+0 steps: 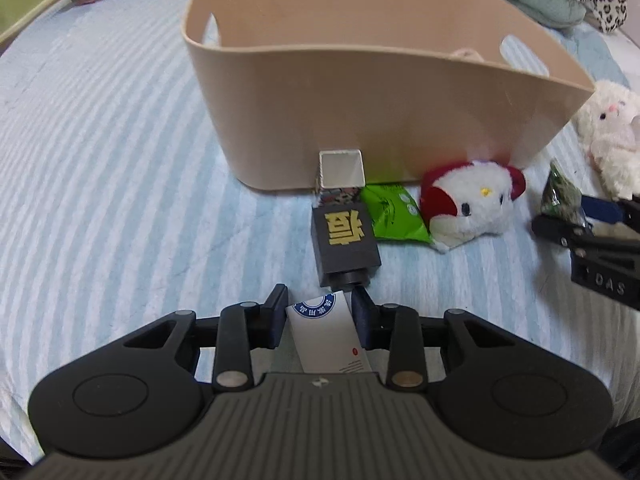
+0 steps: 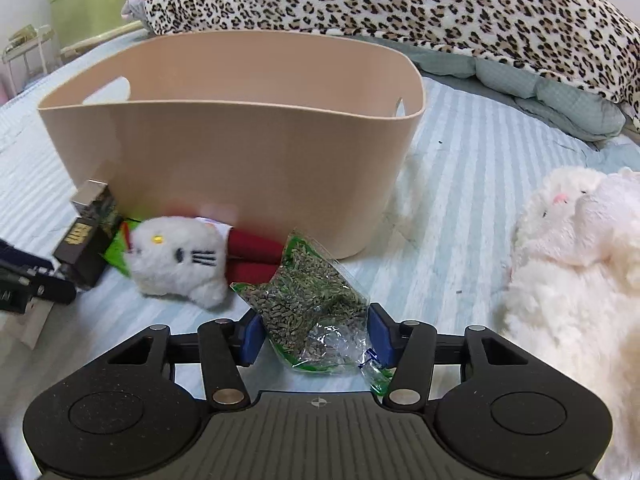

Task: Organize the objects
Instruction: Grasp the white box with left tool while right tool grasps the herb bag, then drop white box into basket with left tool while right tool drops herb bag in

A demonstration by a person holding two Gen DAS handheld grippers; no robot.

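Note:
A beige plastic basket (image 1: 360,92) stands on the striped bed; it also shows in the right wrist view (image 2: 240,152). My left gripper (image 1: 322,312) is closed around a white tube (image 1: 328,332) whose black cap (image 1: 346,240) bears a gold character. My right gripper (image 2: 316,332) straddles a clear bag of dried green herbs (image 2: 308,296), its pads at the bag's sides. A white cat plush with red clothes (image 1: 468,204) lies in front of the basket, also in the right wrist view (image 2: 180,260). A green packet (image 1: 394,216) and a small silver box (image 1: 342,172) lie beside it.
A fluffy white plush (image 2: 576,256) lies at the right, also in the left wrist view (image 1: 612,132). A leopard-print blanket (image 2: 400,4) and grey-green quilt (image 2: 552,96) lie behind the basket. The right gripper shows at the left wrist view's right edge (image 1: 592,240).

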